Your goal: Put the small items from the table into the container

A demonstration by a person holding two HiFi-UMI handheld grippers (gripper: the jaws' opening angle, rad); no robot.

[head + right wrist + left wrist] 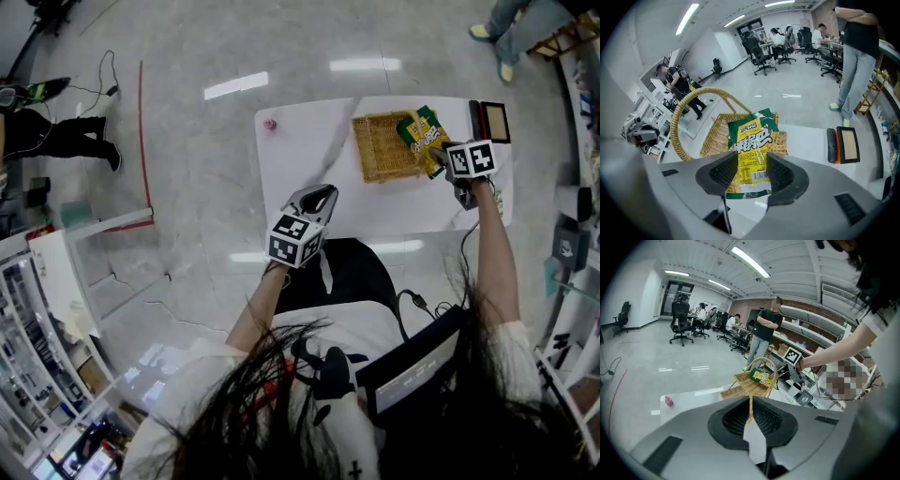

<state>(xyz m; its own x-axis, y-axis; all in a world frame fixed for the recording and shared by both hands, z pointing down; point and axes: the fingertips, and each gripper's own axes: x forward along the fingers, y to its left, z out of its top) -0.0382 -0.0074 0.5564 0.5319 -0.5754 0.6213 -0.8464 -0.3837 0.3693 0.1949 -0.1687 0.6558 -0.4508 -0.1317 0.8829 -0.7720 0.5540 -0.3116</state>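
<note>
**A:** From the head view, can you tell whether the right tongs (441, 152) hold the snack packet (422, 131)?

**B:** No, their marker cube covers the tips there. The right gripper view shows it. The tongs stand apart with the packet lying between them, and neither pad presses it as far as I can see. Its top lies across the wicker basket (712, 136). The jaws partly hide its lower end, which seems to overhang the rim above the table (806, 140).

**A:** And the left tongs (751, 416)?

**B:** Closed together on nothing, well apart from the basket.

**A:** Anything else?

**B:** A small pink item (270, 123) at the table's far left corner, too small to identify. The left gripper view catches it, but the right one doesn't.
</note>
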